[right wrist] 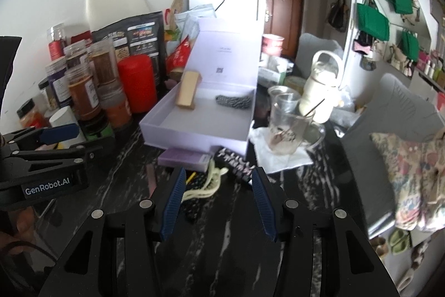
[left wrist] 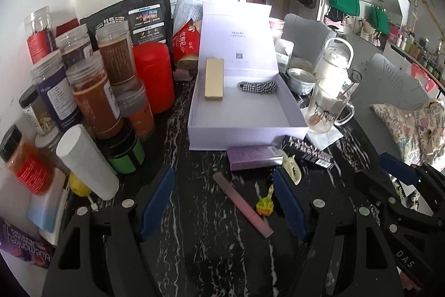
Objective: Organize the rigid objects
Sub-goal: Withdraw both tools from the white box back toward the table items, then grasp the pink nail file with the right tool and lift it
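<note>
Just in front of the open lilac box (left wrist: 244, 127): left gripper (left wrist: 222, 202) jaws apart over pink stick (left wrist: 242, 205), right gripper (right wrist: 219, 199) parted near cream hair claw (right wrist: 205, 185), both empty.

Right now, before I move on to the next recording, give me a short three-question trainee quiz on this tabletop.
1. True or false: the open lavender box holds nothing.
2. Which item lies on the table between the left gripper jaws in its own view?
A. the pink stick
B. the red canister
C. the glass mug
3. Fill in: the purple carton lies just in front of the box, beside a ____ packet.

Key
1. False: a tan block and a checked black-and-white roll lie inside.
2. A
3. black
</note>
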### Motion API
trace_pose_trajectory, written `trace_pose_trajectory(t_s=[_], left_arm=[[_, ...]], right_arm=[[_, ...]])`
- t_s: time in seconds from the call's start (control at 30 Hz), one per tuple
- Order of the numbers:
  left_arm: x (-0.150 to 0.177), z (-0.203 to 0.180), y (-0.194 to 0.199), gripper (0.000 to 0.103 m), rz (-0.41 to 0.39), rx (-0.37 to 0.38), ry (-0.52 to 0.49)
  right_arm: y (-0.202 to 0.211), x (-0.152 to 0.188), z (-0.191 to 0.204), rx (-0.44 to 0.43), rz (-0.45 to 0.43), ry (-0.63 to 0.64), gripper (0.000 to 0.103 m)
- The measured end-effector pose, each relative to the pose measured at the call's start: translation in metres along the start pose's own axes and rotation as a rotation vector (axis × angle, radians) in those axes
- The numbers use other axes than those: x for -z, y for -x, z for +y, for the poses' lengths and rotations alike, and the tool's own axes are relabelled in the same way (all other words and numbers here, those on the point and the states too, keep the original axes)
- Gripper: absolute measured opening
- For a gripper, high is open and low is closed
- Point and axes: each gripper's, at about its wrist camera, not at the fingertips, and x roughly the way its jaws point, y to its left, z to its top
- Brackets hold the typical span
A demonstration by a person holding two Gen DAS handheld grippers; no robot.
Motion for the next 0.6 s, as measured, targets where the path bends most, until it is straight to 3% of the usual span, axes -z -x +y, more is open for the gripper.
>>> trace_pose_trajectory(t_s=[0.6], left_arm=[[0.032,0.03,-0.042,0.073,0.123,-0.025,0.017]], right_arm=[[-0.056,0.038,0.031,-0.15,0.125,0.045,0.049]])
